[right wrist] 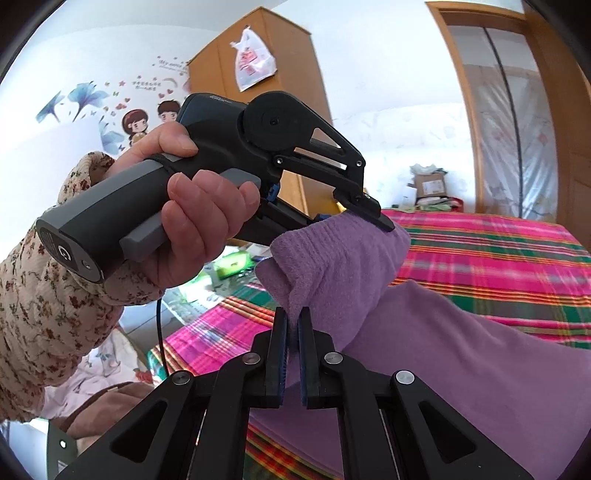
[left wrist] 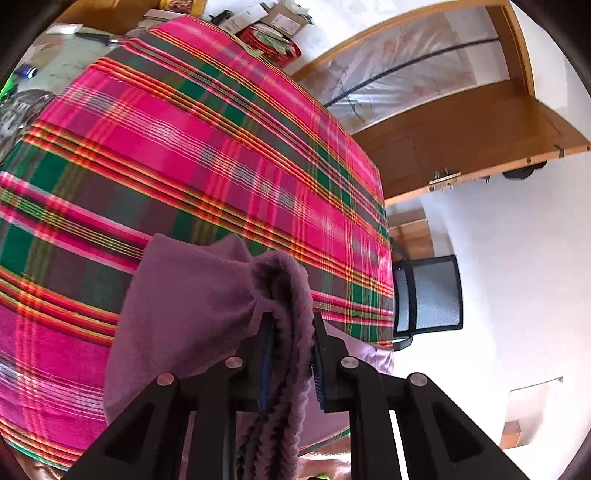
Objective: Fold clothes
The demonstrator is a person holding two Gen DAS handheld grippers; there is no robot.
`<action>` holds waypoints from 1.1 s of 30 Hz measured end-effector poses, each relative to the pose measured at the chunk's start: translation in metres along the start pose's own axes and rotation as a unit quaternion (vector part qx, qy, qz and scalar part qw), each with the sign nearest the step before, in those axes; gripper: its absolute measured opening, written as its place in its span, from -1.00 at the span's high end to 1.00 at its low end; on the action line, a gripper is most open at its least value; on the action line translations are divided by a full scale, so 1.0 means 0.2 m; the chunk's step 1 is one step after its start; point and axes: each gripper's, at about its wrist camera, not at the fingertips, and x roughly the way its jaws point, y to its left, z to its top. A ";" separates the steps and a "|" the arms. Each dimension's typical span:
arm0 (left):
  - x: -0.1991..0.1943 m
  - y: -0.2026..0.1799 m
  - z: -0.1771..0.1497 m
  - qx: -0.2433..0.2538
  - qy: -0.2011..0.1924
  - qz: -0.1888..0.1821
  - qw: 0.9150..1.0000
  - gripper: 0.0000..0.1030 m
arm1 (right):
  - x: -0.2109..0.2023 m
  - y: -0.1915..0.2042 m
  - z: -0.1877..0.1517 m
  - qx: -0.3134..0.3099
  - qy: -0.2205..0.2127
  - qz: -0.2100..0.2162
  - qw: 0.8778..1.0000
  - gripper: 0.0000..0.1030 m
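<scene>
The purple garment (right wrist: 461,343) hangs between my two grippers above the plaid bedspread (left wrist: 184,155). In the right wrist view it fills the lower right of the frame, its smooth side draping down to the bed, while a fleecy edge bunches up at centre. My right gripper (right wrist: 292,325) pinches that edge: the fingers (right wrist: 279,354) stand narrow, almost touching, with only a thin layer of cloth clamped between the blue pads.

Just above it in the same frame, my left gripper (right wrist: 364,212) comes in from the upper left and bites another fold of the same garment. My left hand (right wrist: 195,206) wraps the grey handle, a floral sleeve (right wrist: 48,295) running down the left edge.

In the left wrist view, the left gripper (left wrist: 291,332) sits at bottom centre, fingers (left wrist: 328,354) partly apart and closed on a thick rolled wad of the purple cloth, which spills to the left over the bedspread.

The pink, green and red plaid covers most of that frame. Beyond it, at the top, lies a clutter of boxes (left wrist: 258,22). To the right a wooden door (left wrist: 461,136) and a black mesh chair (left wrist: 428,295) stand against the white wall. In the right wrist view, a wooden wardrobe (right wrist: 280,59) with a hanging plastic bag (right wrist: 253,59) stands at top centre, beside cartoon wall stickers (right wrist: 140,122).
</scene>
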 end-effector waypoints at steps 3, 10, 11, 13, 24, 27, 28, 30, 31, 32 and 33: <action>0.08 -0.05 -0.01 0.009 0.015 0.006 1.000 0.65 | -0.07 -0.04 -0.04 0.007 0.000 -0.013 1.000 0.89; 0.28 -0.11 -0.04 0.017 0.048 0.030 0.998 0.64 | -0.11 -0.18 -0.13 0.037 0.020 -0.037 0.998 0.89; 0.31 -0.12 -0.04 0.018 0.053 0.033 0.998 0.62 | -0.11 -0.20 -0.14 0.040 0.022 -0.037 0.998 0.88; 0.34 -0.13 -0.05 0.021 0.062 0.039 0.997 0.57 | -0.11 -0.22 -0.16 0.045 0.031 -0.039 0.998 0.87; 0.44 -0.25 -0.13 0.060 0.089 0.080 0.991 0.40 | -0.15 -0.33 -0.28 0.090 0.065 -0.037 0.993 0.66; 0.45 -0.29 -0.14 0.063 0.099 0.049 0.992 0.40 | -0.17 -0.36 -0.28 0.094 0.063 -0.040 0.993 0.49; 0.45 -0.31 -0.15 0.068 0.104 0.039 0.991 0.40 | -0.17 -0.36 -0.28 0.096 0.066 -0.042 0.992 0.47; 0.45 -0.34 -0.17 0.079 0.103 0.038 0.991 0.39 | -0.17 -0.38 -0.30 0.101 0.071 -0.044 0.991 0.45; 0.45 -0.35 -0.18 0.082 0.102 0.038 0.991 0.39 | -0.17 -0.39 -0.30 0.104 0.072 -0.043 0.991 0.44; 0.45 -0.35 -0.18 0.084 0.103 0.036 0.990 0.40 | -0.18 -0.40 -0.30 0.107 0.071 -0.043 0.991 0.43; 0.44 -0.35 -0.19 0.083 0.106 0.032 0.990 0.40 | -0.19 -0.41 -0.30 0.110 0.069 -0.042 0.991 0.41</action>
